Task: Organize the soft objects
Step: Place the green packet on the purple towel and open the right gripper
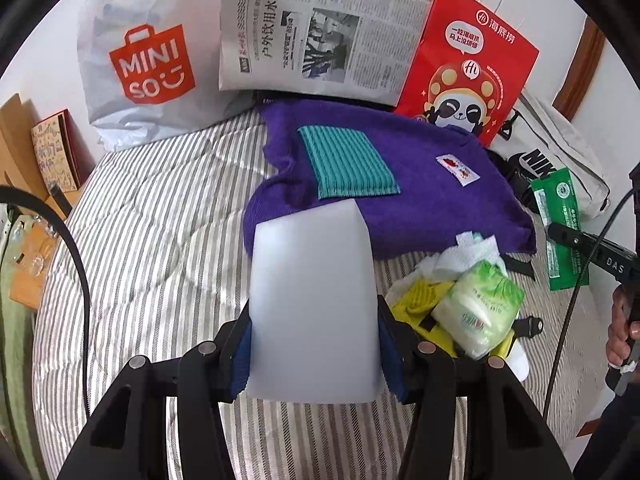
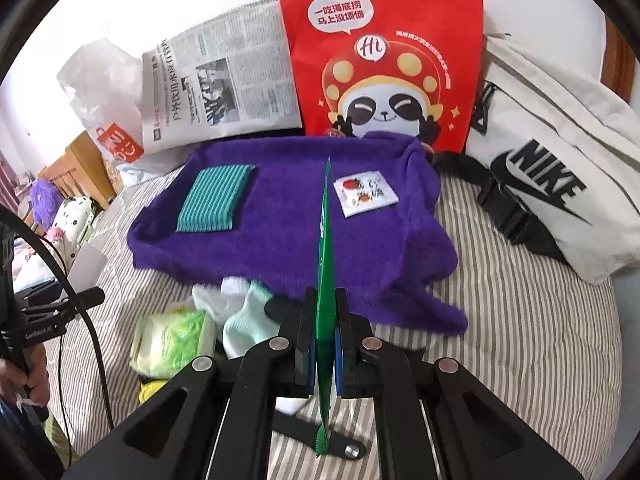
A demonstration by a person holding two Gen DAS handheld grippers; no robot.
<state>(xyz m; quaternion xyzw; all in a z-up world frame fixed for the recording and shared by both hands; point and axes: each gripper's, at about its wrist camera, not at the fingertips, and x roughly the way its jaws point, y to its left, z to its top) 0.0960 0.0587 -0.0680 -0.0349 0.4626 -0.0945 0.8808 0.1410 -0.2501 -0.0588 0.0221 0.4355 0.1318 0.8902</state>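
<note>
My left gripper [image 1: 314,344] is shut on a white sponge block [image 1: 314,300] and holds it above the striped bedding [image 1: 160,240]. My right gripper [image 2: 323,344] is shut on a flat green packet [image 2: 326,264], seen edge-on; the packet also shows in the left wrist view [image 1: 558,216]. A purple towel [image 2: 288,220] lies spread ahead, with a teal striped cloth [image 2: 216,198] and a small white sachet [image 2: 365,196] on it. A pile with a green tissue pack [image 2: 172,342], white and mint socks [image 2: 248,316] and a yellow item [image 1: 420,304] lies at the towel's near edge.
A red panda paper bag [image 2: 380,52], a newspaper [image 2: 224,88] and a white Miniso bag [image 1: 148,64] stand against the wall. A white Nike bag [image 2: 552,168] lies at the right. Wooden furniture [image 1: 24,160] stands left of the bed.
</note>
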